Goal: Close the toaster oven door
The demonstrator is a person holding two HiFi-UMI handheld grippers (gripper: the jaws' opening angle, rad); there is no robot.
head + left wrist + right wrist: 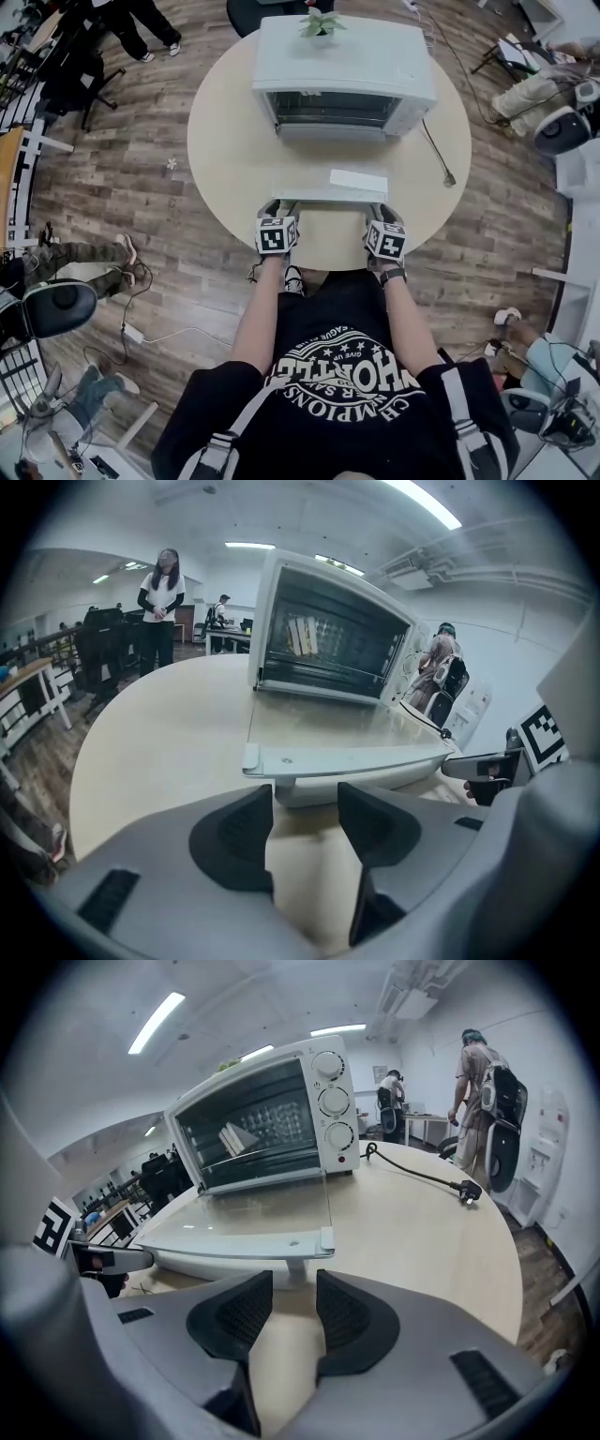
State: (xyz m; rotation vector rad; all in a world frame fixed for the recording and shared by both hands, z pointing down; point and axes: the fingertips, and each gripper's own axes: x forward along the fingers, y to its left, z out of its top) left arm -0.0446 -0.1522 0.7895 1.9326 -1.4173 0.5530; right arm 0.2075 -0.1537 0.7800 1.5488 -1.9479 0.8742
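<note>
While the door (344, 184) lies open, the left gripper (305, 803) and right gripper (293, 1288) hover near it. Both gape, empty.

Toaster oven (342, 70): white, upright, cavity open.
Door (330, 185): glass, lowered flat, handle (375, 782) just beyond left gripper (305, 808) and right gripper (294, 1290) tips.

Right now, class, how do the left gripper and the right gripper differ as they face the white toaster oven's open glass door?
The left gripper faces the left end of the white bar handle; the right gripper faces its right end. The left gripper's jaws stand wider apart than the right gripper's. Both are open, hold nothing and sit close to the front edge of the folded-down glass door.
</note>
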